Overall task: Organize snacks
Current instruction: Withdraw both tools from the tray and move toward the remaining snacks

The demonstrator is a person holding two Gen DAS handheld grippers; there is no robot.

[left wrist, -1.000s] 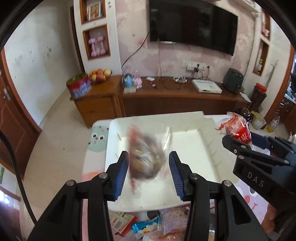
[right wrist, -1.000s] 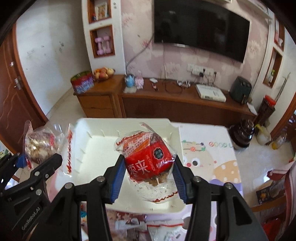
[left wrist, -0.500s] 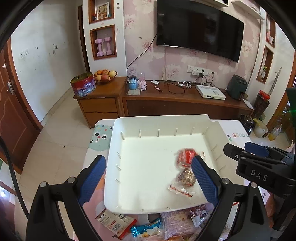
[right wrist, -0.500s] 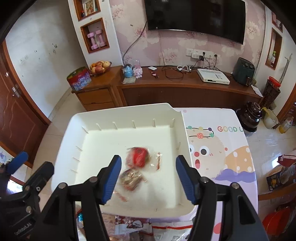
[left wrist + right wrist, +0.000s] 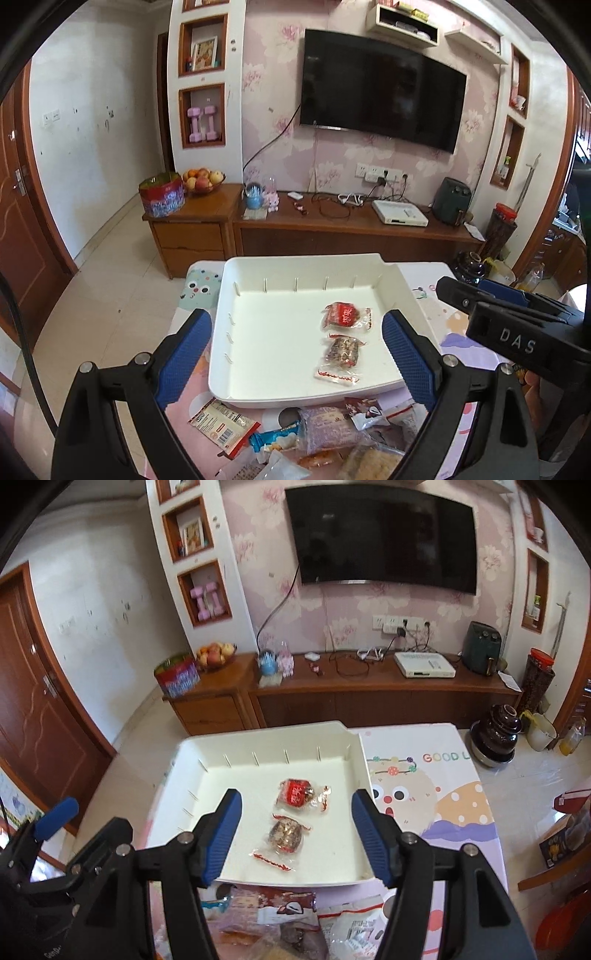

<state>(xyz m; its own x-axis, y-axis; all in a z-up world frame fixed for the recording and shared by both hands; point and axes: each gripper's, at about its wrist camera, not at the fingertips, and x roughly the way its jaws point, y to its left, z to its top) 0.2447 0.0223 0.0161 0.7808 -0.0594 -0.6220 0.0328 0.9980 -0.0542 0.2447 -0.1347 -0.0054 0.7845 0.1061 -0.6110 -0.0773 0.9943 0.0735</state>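
**Resting in the tray: two wrapped snacks, both claws released**

Lying side by side in the white tray (image 5: 236,332), two clear-wrapped snacks sat toward its right half: a red-labelled snack (image 5: 344,314) farther from the cameras and a brown snack (image 5: 342,353) just nearer, close together. The left claw (image 5: 297,360) stood wide apart above the tray's near edge, gripping nothing. The right claw (image 5: 297,834) was likewise released, its blue pads (image 5: 221,834) clear of both packets, which showed between them lower down. The tray rested on a table (image 5: 443,797) covered in a cartoon-printed cloth. A loose heap of packets (image 5: 325,435) lay on the table just in front of the tray's near wall.
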